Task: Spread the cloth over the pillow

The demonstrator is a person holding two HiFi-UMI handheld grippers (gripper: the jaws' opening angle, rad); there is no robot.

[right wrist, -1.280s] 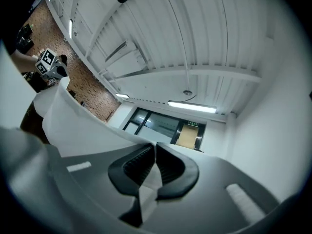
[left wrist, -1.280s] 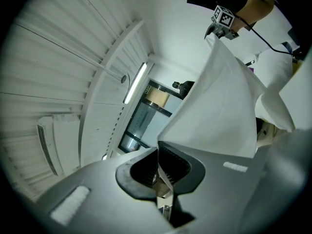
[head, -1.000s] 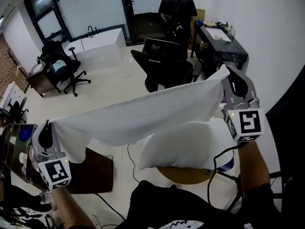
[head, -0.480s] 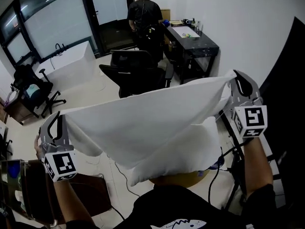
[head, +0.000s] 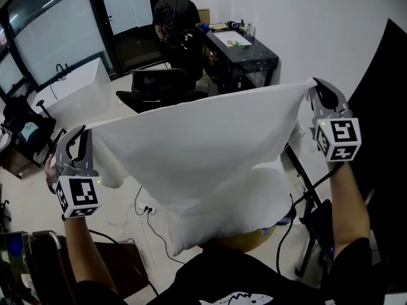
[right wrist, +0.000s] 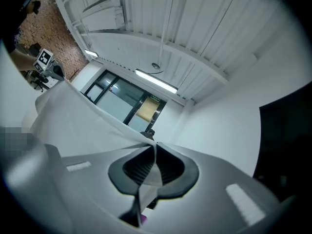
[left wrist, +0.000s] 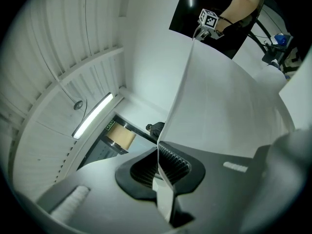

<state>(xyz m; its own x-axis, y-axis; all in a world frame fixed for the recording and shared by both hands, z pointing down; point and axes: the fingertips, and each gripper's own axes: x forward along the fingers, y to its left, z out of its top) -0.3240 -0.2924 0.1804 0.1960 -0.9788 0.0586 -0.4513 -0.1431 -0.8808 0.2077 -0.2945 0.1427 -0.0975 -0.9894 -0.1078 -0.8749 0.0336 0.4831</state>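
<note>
Pillow [head: 245, 202]: white, on a round tan surface [head: 248, 241], just under the cloth.
Cloth [head: 197, 142]: white, stretched in the air between both claws; its lower part hangs across the pillow's top, contact unclear.
Left claw [head: 82, 135]: clamped tight on the cloth's left corner.
Right claw [head: 316, 93]: pinched closed on the right corner.
Beyond: black office chair [head: 159, 88]; person [head: 172, 11] standing by the glass door.

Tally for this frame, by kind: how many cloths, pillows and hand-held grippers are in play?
White fabric cloth: 1
White soft pillow: 1
Grippers: 2 (left gripper, right gripper, each with jaws shut on a cloth corner)
Total: 4
</note>
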